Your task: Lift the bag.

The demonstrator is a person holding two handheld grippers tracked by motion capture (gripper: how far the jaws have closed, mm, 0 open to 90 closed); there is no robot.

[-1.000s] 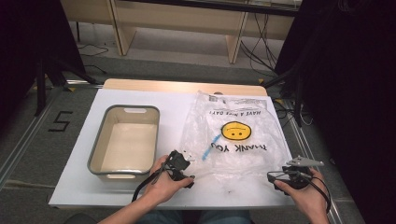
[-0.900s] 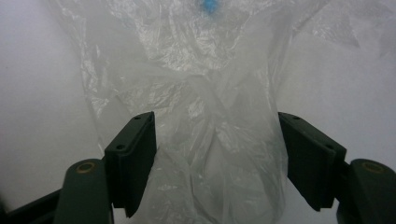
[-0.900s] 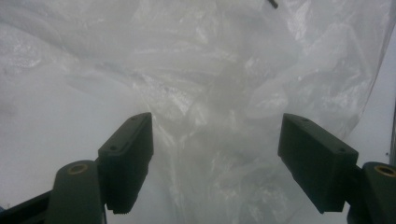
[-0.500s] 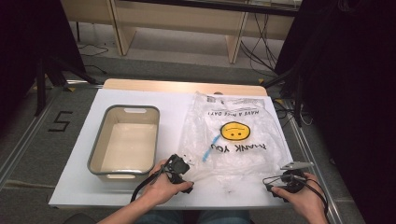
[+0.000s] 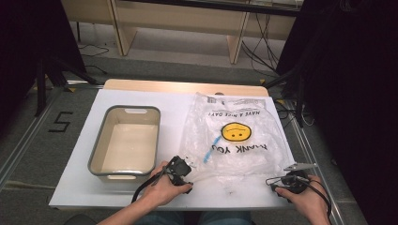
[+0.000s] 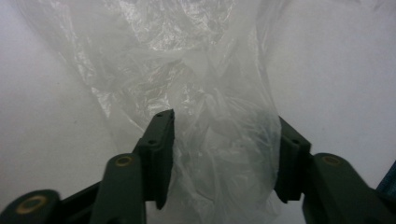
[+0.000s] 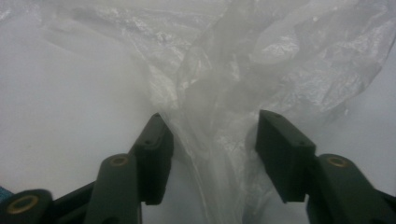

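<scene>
A clear plastic bag (image 5: 234, 140) with a yellow smiley face and "THANK YOU" print lies flat on the white table (image 5: 94, 192). My left gripper (image 5: 180, 169) is at the bag's near left corner. In the left gripper view a bunched strip of the bag (image 6: 219, 154) runs between the jaws of my left gripper (image 6: 224, 135), which have just been closing and stand half apart. My right gripper (image 5: 292, 180) is at the bag's near right corner. Its jaws (image 7: 210, 135) have also just been closing, with a twisted strip of film (image 7: 210, 154) between them and a gap on one side.
A grey-rimmed tub (image 5: 96, 147) stands on the left half of the table, just beyond my left hand. The table's front edge runs close under both hands. Wooden furniture legs and cables lie on the floor beyond the far edge.
My right hand has shifted slightly toward the table's front edge at the bag's corner. The left hand, the bag and the tub stay where they were.
</scene>
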